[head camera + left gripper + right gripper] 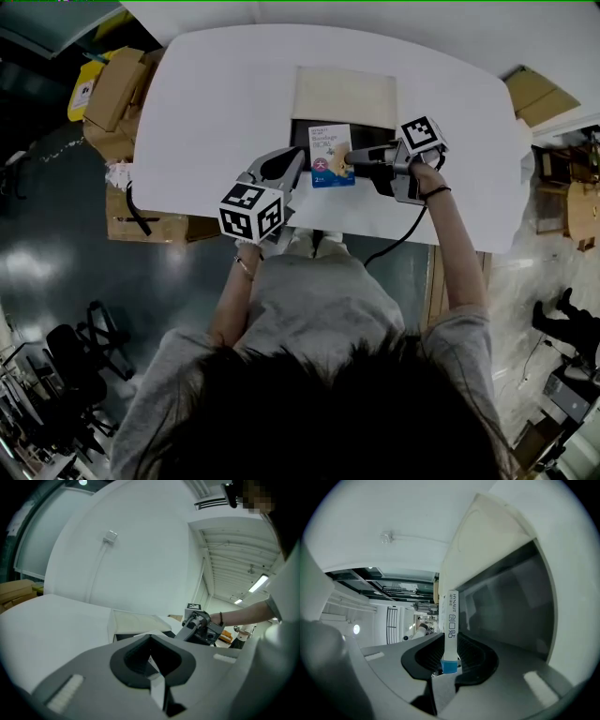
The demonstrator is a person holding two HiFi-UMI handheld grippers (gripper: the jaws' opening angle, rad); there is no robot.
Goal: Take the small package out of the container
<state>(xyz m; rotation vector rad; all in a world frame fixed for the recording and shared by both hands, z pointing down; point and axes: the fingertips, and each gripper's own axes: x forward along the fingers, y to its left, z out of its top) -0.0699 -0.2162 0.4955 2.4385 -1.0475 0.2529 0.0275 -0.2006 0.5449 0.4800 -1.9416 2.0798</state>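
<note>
Package (pixel 331 155) is clamped in your right gripper (pixel 349 161), looks mid-lift; next, clear the container (pixel 375 133). Left gripper (pixel 286 167) jaws together, empty.

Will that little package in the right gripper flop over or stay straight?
Probably stiff: the small package sticks straight out of the right gripper without drooping. Likely light, since a pinch from the jaws on one end holds it up. Being thin, it may tip if stood on edge.

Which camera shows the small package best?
Head view: the small package shows its printed face, held in the right tongs at the container. Right gripper view shows only its edge; left gripper view, nothing clear.
</note>
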